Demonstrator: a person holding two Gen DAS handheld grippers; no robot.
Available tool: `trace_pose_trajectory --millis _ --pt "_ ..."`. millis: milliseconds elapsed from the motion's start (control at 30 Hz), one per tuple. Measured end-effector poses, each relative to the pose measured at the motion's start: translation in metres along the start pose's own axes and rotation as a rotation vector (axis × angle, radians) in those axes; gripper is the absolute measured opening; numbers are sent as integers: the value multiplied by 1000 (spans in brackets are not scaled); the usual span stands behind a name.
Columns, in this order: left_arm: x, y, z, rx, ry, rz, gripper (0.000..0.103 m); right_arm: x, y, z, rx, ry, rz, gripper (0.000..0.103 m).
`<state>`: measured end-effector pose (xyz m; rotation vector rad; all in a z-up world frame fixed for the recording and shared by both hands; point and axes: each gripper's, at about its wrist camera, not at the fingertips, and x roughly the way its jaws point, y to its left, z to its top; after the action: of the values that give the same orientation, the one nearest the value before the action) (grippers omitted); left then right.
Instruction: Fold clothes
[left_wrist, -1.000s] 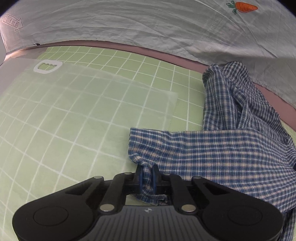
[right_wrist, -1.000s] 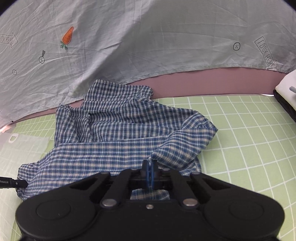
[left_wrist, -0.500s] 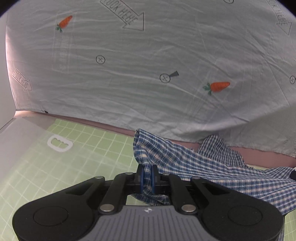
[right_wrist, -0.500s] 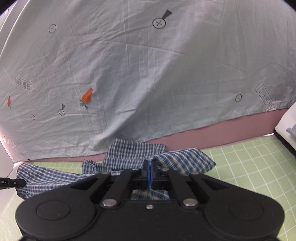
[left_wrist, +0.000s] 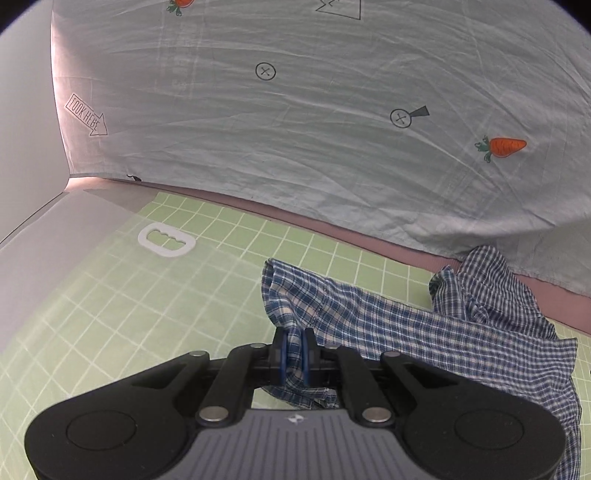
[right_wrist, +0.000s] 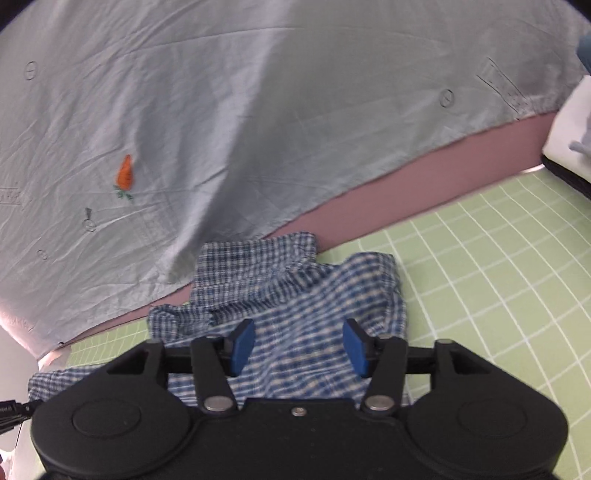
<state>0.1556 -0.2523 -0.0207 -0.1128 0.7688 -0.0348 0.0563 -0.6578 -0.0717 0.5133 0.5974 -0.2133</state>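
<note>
Behind the work surface a pale blue sheet (left_wrist: 314, 147), printed with carrots, arrows and small crossed circles, is hung as a backdrop, and a green gridded mat (left_wrist: 110, 314) is spread over the table in front of it. Seen from the left wrist, a translucent plastic sheet with a white handle cut-out (left_wrist: 166, 240) is laid over the left part of the mat. The blue checked shirt (left_wrist: 424, 332) is draped across the right half of the mat, its far end bunched against the foot of the backdrop. One edge of it is pinched in the left gripper (left_wrist: 293, 354), whose blue pads are pressed together on the cloth, and the fabric is drawn up from the mat towards them.

From the right wrist, the same shirt (right_wrist: 295, 295) is seen lying rumpled on the mat just ahead of the right gripper (right_wrist: 298, 343). Its jaws have just been opening and now stand spread; the checked cloth shows between the pads, but this view is blurred, so it seems, rather than is certain, that the fabric lies below them and is no longer pressed. A white object in a dark frame (right_wrist: 569, 140) is cut off at the right edge.

As for progress, no neat fold can be made out: the shirt is crumpled, with a collar or sleeve heaped at the back. The task is judged to be at an early stage, with spreading flat and all folds left to do.
</note>
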Motion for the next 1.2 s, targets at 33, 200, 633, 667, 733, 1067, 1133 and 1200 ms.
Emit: trace_pose_trajectory --millis 33,200,633,667,733,1067,1133,1200 --pt "3 1 -2 -2 6 4 9 5 -6 0 5 16 -24 65" --pt "15 3 -7 -6 33 20 9 35 -25 0 2 93 -82 64" --pt "32 2 -7 -4 77 12 9 88 -43 14 -3 198 -64 4" --pt "32 1 -7 3 75 5 9 86 -45 14 6 196 -62 5" --pt "29 -6 -6 14 69 -18 9 76 -48 13 20 172 -72 52" --pt "-6 -81 -23 151 60 -251 9 3 -80 1 204 129 -52 95" --pt "-15 -99 -33 182 82 -320 9 -10 -83 -7 200 126 -76 96" --pt "-23 -117 -45 218 124 -394 9 -22 -85 -15 202 122 -98 97"
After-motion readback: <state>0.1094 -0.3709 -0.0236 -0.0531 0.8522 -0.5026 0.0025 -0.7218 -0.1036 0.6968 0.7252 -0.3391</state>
